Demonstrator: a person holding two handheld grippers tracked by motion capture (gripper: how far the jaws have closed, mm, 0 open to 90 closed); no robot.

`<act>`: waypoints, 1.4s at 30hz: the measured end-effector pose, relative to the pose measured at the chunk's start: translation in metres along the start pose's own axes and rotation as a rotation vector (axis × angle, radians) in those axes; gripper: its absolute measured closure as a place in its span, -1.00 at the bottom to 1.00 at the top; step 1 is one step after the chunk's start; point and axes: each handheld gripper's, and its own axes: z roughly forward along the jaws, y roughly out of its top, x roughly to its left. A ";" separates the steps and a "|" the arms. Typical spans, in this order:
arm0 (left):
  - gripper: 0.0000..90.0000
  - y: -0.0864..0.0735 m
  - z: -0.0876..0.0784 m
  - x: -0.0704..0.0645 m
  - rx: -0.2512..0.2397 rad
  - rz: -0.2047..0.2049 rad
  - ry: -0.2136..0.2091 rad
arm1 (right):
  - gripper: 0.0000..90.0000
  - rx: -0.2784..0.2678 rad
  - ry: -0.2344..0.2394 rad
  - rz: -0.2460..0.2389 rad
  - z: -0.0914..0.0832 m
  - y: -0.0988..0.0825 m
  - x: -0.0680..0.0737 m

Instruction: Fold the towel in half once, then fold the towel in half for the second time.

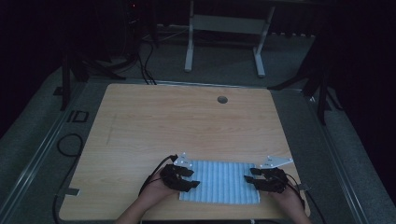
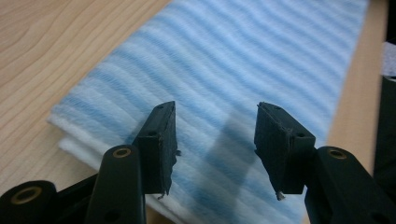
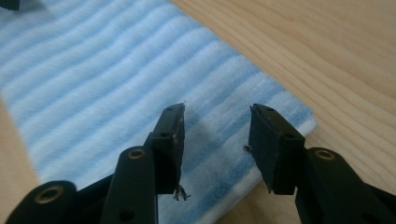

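Folded striped cloth [image 1: 219, 182] laid flat at table [image 1: 187, 116] near edge. Left gripper [image 2: 215, 135] and right gripper [image 3: 217, 140] fingers half open, nothing gripped. Soft, light, limp: best pinched at corners.

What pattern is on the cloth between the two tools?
Light blue and white stripes on the cloth, clearest in the left gripper view.

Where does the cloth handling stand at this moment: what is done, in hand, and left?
Done: the blue-striped cloth lies flat near the table's front edge, already folded at least once; stacked layers show at its corner in the left gripper view. In hand: nothing is gripped; the left gripper and right gripper hover open over opposite ends. Left: probably pinching those ends for another fold, or withdrawing if it is finished.
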 end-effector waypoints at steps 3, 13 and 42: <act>0.08 0.000 0.003 0.003 -0.002 -0.014 -0.003 | 0.22 0.017 -0.010 -0.010 0.007 -0.001 -0.002; 0.10 0.004 0.004 0.013 0.019 0.003 0.042 | 0.19 0.013 -0.011 0.001 0.016 0.004 -0.009; 0.10 0.000 -0.029 0.108 0.019 -0.114 0.183 | 0.17 0.020 0.007 0.016 0.095 0.092 -0.027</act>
